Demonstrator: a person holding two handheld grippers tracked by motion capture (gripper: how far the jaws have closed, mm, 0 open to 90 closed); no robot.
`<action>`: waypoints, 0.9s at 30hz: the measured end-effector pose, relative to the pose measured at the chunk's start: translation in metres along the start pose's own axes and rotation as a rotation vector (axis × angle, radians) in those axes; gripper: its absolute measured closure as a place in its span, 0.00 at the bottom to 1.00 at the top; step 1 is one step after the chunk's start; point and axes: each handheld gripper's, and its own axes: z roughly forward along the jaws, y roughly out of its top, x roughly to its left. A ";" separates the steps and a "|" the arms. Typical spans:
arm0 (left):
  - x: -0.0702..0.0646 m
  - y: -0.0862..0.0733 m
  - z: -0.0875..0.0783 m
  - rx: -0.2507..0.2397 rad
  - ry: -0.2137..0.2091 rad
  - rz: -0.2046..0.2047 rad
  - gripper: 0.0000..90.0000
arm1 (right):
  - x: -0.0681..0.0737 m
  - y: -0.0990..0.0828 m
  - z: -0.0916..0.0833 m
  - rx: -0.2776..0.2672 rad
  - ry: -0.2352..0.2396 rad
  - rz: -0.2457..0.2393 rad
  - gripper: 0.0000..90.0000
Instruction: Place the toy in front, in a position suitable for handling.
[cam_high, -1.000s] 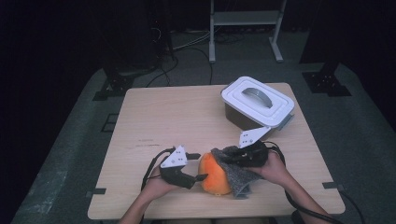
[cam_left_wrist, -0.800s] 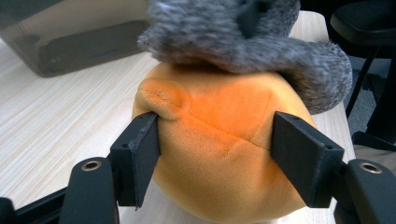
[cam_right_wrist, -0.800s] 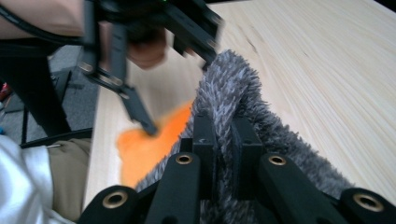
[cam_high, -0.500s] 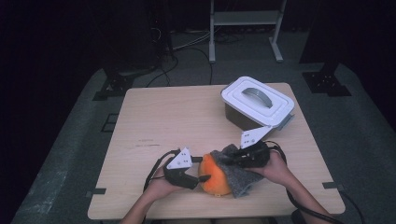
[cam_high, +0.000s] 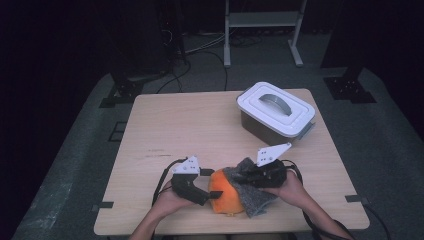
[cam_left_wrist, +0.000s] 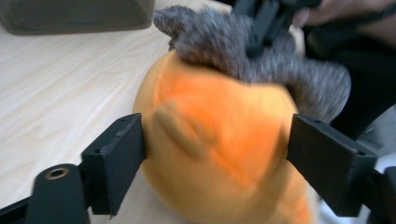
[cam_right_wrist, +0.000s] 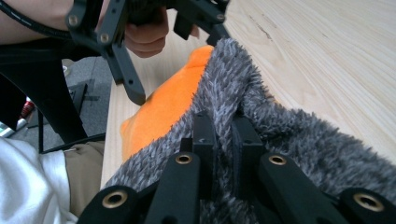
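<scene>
We find an orange plush toy lying on the wooden counter near its front edge, with a grey furry cloth draped over its right side and spilling onto the counter beside it. The left tongs, held in the person's left hand, reach in from the toy's left. In the left gripper view the jaws stand on either side of the toy; they have just been opening, the left jaw sits against the plush and the right jaw stands a little clear of it, so we see no squeeze on it. The right tongs, held in the right hand, are clamped together on a fold of the grey cloth; the right gripper view shows the fur pinched tight between the two black jaws, with the orange plush just beyond and the left tongs above it. A grey box with a white handled lid stands well apart at the counter's far right.
</scene>
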 end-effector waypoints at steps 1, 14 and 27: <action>0.000 0.001 0.000 -0.004 -0.003 -0.012 0.19 | 0.003 0.000 0.001 -0.001 -0.006 -0.009 0.91; -0.004 0.015 0.008 0.087 0.046 0.163 0.57 | -0.002 0.004 -0.021 -0.057 -0.028 0.004 0.91; 0.014 0.007 -0.001 0.062 0.069 0.214 0.26 | -0.025 0.010 -0.008 -0.058 -0.006 0.012 0.91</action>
